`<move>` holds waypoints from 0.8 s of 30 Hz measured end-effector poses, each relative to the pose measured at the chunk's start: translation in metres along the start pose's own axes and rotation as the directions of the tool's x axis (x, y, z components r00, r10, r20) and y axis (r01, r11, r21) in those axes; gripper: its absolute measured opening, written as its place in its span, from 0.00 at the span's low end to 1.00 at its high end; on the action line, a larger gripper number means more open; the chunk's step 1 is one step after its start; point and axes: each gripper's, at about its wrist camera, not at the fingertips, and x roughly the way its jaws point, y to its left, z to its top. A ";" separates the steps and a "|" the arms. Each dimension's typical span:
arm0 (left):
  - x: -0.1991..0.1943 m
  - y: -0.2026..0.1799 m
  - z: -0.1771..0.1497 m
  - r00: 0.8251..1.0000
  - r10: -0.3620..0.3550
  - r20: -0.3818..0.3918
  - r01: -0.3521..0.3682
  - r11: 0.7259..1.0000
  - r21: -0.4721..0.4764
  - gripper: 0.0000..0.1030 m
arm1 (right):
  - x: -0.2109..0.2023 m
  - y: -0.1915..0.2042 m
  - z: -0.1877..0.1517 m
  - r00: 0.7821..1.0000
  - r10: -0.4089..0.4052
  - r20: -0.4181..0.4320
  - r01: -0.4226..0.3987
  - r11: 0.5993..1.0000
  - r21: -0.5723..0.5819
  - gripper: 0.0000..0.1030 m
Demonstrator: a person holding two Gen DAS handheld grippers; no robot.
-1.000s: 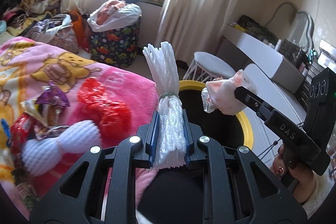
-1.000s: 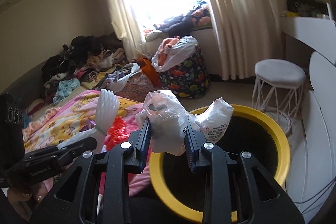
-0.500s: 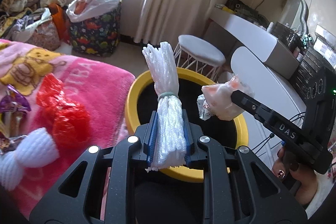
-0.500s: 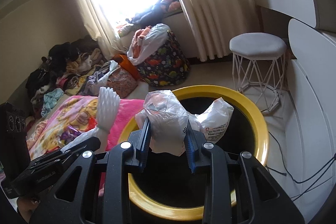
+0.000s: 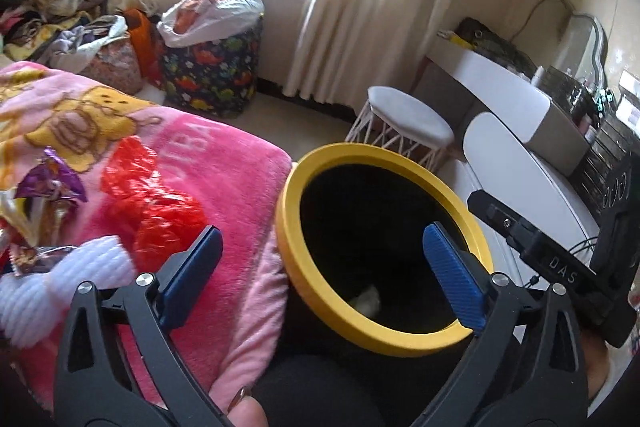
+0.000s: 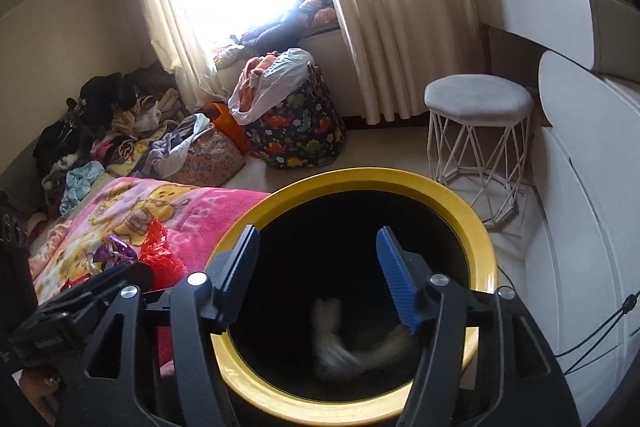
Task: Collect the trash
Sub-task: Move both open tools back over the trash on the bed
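A black bin with a yellow rim [image 5: 316, 291] [image 6: 476, 227] stands beside the bed. My left gripper [image 5: 320, 267] hangs over its near left edge, jaws opening wide, nothing between them. My right gripper [image 6: 316, 263] is above the bin mouth, jaws opening, also empty. Inside the bin, pale blurred trash [image 6: 332, 339] is dropping; a white scrap [image 5: 368, 297] shows in the left wrist view. On the pink blanket [image 5: 224, 163] lie a red plastic bag [image 5: 156, 203] [image 6: 158, 247], a white foam net [image 5: 68, 279] and a purple wrapper [image 5: 52, 183] [image 6: 114, 251].
A white stool [image 5: 404, 123] [image 6: 476, 107] stands behind the bin, with a white rounded cabinet [image 6: 592, 155] to the right. A dinosaur-print hamper [image 6: 296, 131] and piles of clothes [image 6: 120, 131] crowd the floor under the window. A person's fingertip [image 5: 240, 407] shows at the bottom edge.
Both grippers have opened over the bin. The white foam net left my left gripper and the plastic bag left my right gripper; both went down into the bin.
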 end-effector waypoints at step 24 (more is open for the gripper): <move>-0.079 0.066 0.001 0.964 0.240 0.112 -0.237 0.971 -0.039 0.89 | 0.004 0.093 -0.002 0.987 0.160 -0.027 -0.162 0.961 -0.222 0.69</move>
